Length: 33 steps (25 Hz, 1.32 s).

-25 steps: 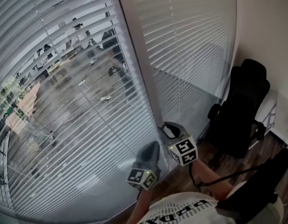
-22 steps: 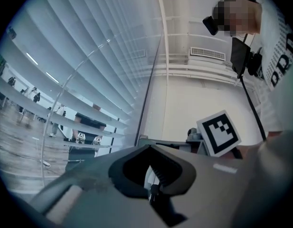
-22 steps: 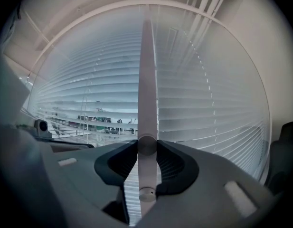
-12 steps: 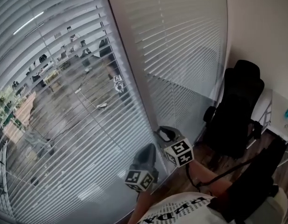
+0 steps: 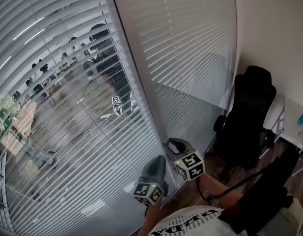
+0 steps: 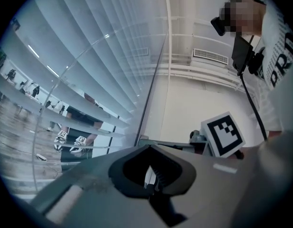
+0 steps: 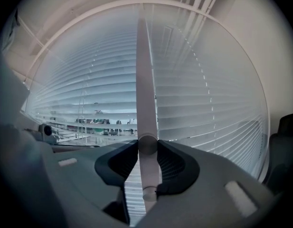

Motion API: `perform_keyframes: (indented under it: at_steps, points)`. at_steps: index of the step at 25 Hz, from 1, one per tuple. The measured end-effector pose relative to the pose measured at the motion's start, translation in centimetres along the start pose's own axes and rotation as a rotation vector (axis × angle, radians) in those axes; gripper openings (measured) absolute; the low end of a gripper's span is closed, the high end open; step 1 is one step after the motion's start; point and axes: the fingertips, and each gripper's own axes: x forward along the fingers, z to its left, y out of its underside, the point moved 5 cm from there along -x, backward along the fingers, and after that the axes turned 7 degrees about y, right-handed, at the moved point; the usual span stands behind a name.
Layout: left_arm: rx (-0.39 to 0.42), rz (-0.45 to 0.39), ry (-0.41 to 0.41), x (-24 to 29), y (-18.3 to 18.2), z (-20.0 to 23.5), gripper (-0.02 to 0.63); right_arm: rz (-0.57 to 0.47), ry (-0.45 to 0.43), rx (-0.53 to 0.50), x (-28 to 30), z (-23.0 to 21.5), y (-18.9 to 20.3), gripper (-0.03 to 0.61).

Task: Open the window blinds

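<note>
Closing slightly just now, the right gripper (image 5: 174,144) hovers beside the left gripper (image 5: 156,165) at the post between the window blinds (image 5: 68,132). Left gripper view: jaws pressed together. Right gripper view: jaws pinch the upright white tilt wand (image 7: 145,80).

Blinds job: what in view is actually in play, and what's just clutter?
In play: window blinds; white tilt wand; right claw, its jaws just closing further with the wand between them.
Lying about: black office chair; white desk at the right edge.
</note>
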Motion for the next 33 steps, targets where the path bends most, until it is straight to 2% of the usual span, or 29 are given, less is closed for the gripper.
perform_keyframes:
  at_steps: [10, 33]
  points:
    - [0.002, 0.025, 0.069, 0.6, 2.2, 0.5, -0.008, -0.01, 0.016, -0.002, 0.1, -0.4, 1.9, 0.123]
    - [0.005, 0.041, 0.118, 2.4, -0.1, 0.1, -0.008, -0.013, 0.02, -0.021, 1.4, -1.2, -0.4, 0.123]
